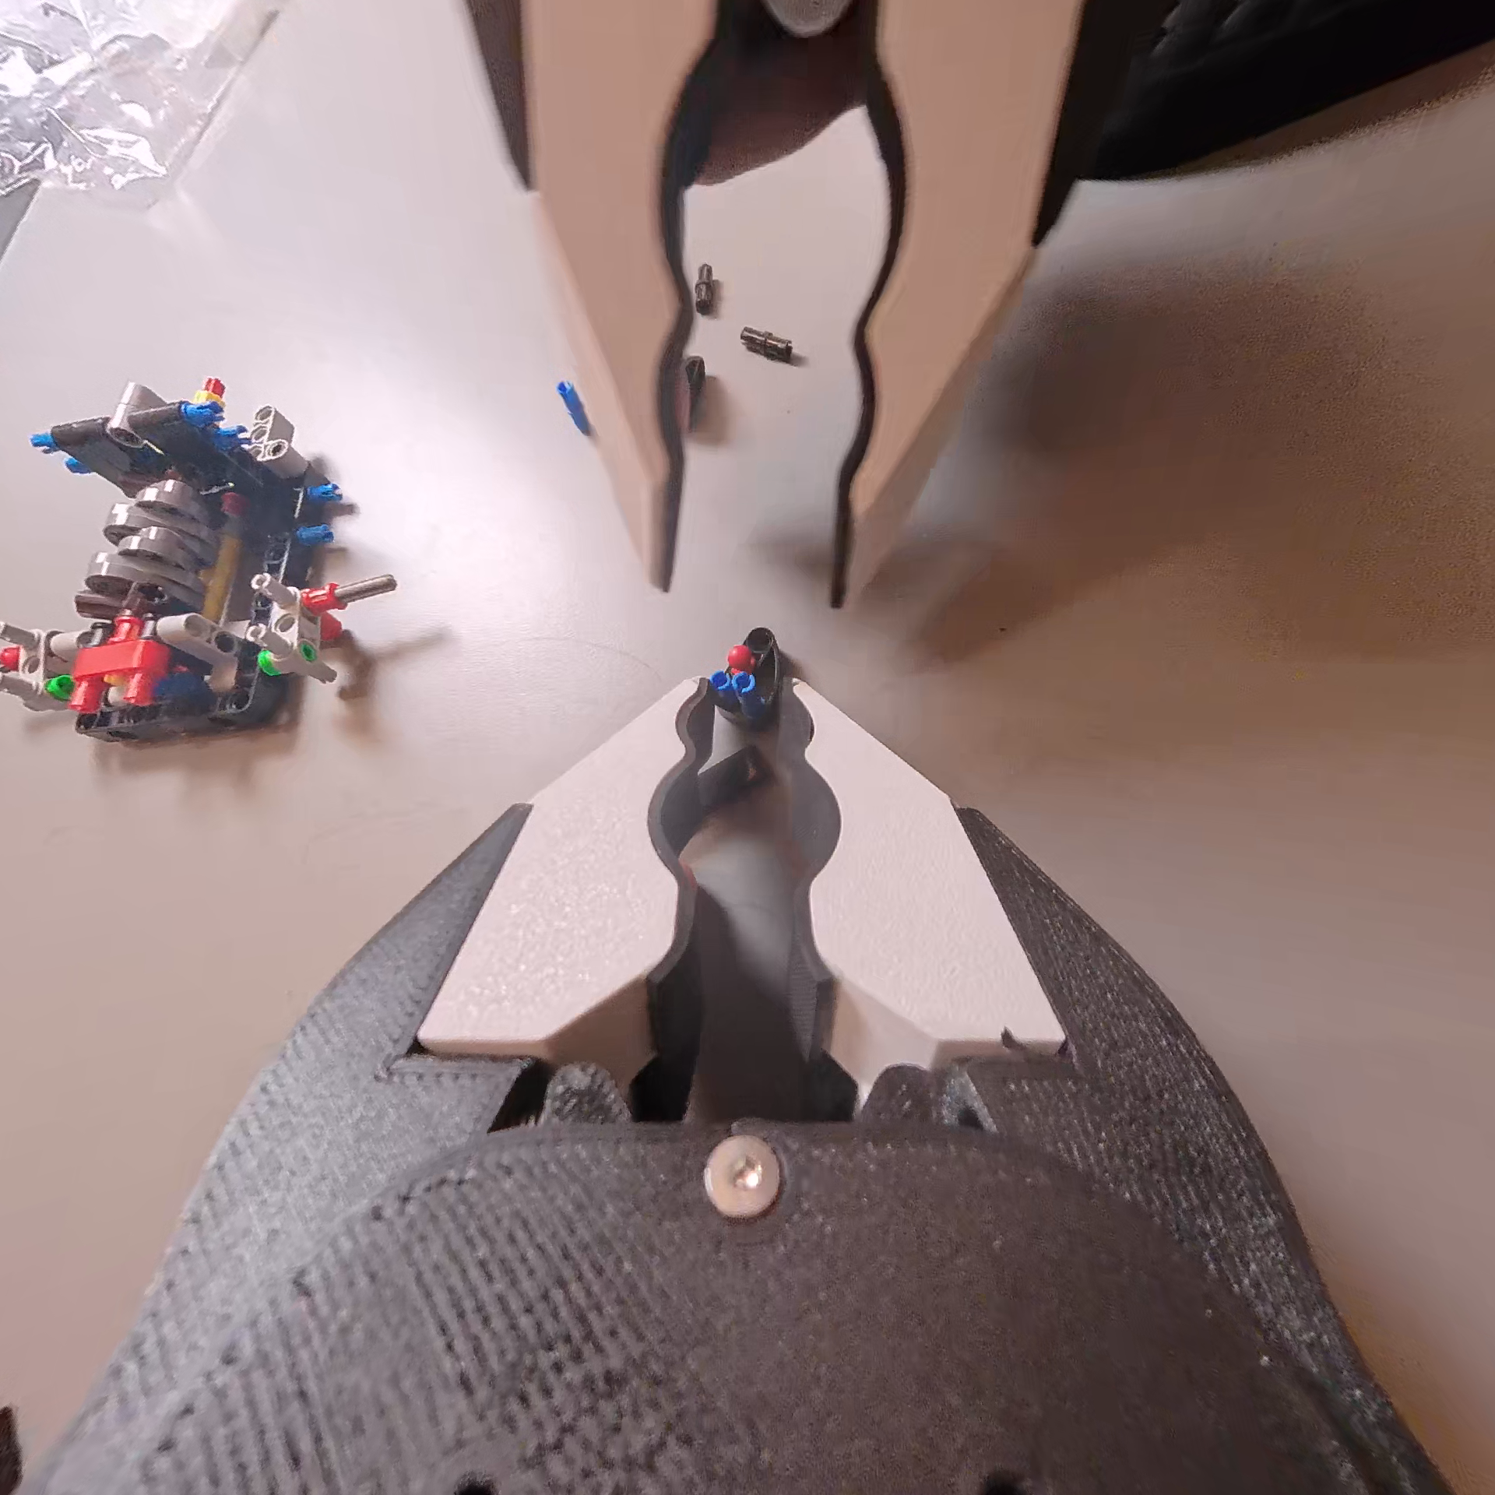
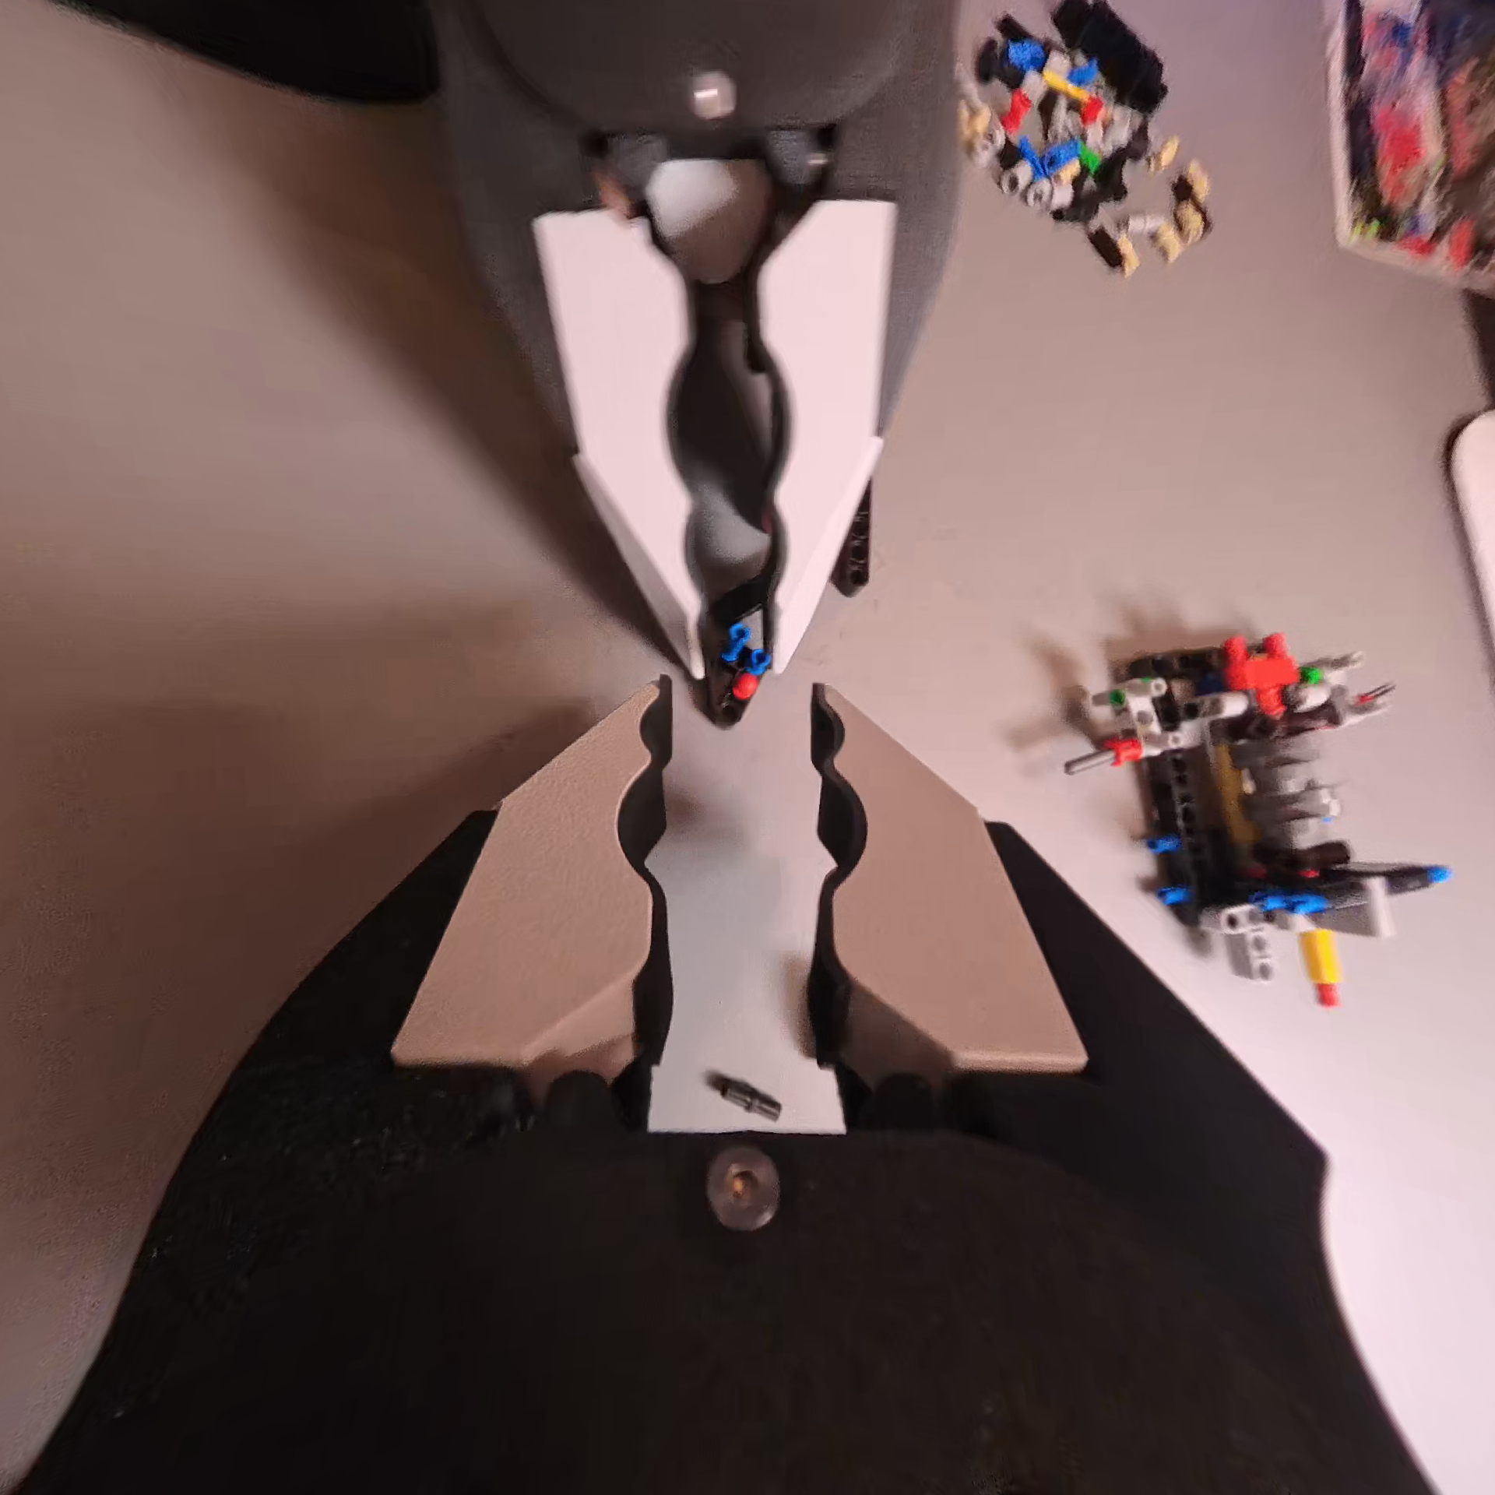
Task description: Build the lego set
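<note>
progress: part-built black-and-grey lego chassis with red and blue pins (image 1: 190, 558) lies on the beige tabletop (image 1: 1132, 728), much left to build | left gripper (image 1: 744, 688) fingers pinched on a small black beam carrying blue and red pins (image 1: 748, 675) | right gripper (image 2: 740, 696) fingers spread, empty | loose black pins (image 1: 764, 338) | containers: crumpled clear plastic bag (image 1: 89, 89), contents unclear; heap of loose bricks (image 2: 1080, 137) beside a colourful box (image 2: 1416, 129)

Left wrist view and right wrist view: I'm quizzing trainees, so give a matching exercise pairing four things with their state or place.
1. Left claw
2. Right claw
3. Small black beam with blue and red pins
4. Loose dark grey connector pin

A. Lying on the table between open fingers
B. Open, empty
C. Shut on a part
D. Sticking out of closed fingertips

Pairs: 1-C, 2-B, 3-D, 4-A
</note>
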